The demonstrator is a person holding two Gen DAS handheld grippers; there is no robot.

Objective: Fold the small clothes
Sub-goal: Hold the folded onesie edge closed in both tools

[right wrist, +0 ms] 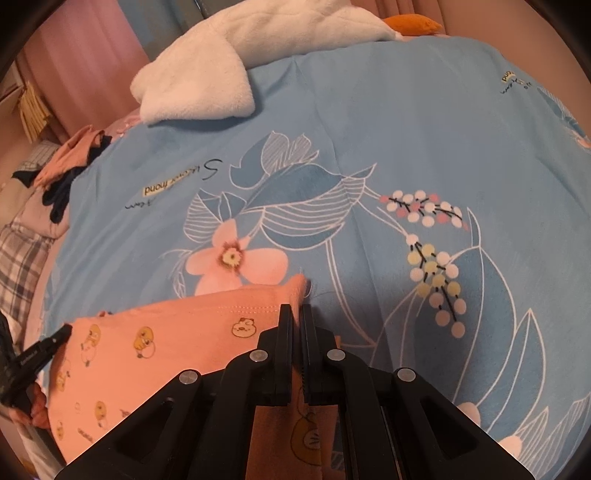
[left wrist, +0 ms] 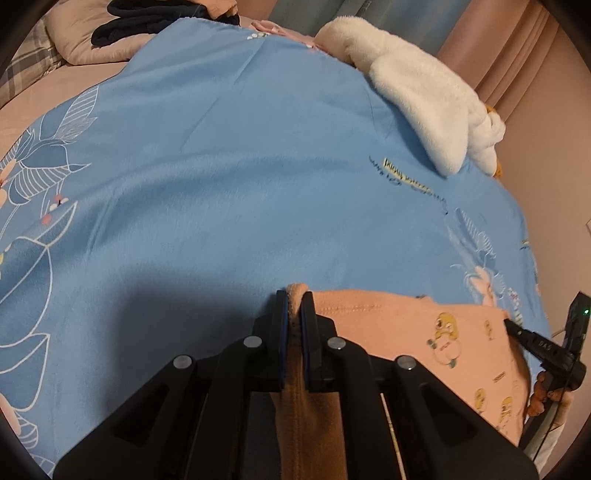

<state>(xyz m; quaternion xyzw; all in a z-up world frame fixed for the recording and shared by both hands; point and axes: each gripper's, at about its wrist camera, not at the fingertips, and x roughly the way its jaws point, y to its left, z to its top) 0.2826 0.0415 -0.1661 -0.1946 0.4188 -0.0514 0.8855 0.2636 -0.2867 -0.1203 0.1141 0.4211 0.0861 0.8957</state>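
Observation:
A small peach-pink garment [left wrist: 424, 332] printed with yellow cartoon figures is stretched between both grippers above the blue bedspread. My left gripper [left wrist: 294, 301] is shut on its left corner, with the cloth pinched between the pads and hanging down under them. My right gripper [right wrist: 297, 312] is shut on the opposite corner of the garment [right wrist: 166, 343], whose tip sticks out just past the fingers. In the left wrist view the right gripper [left wrist: 511, 325] shows at the garment's far edge; the left gripper [right wrist: 64, 332] appears at the left of the right wrist view.
A blue floral bedspread [left wrist: 240, 184] covers the bed. A white fluffy plush [left wrist: 424, 99] lies at its far side. Dark and peach clothes [left wrist: 147, 22] are piled by a pillow. Pink curtains [right wrist: 85, 55] hang beyond, and a plaid pillow [right wrist: 22, 266] sits at the bed edge.

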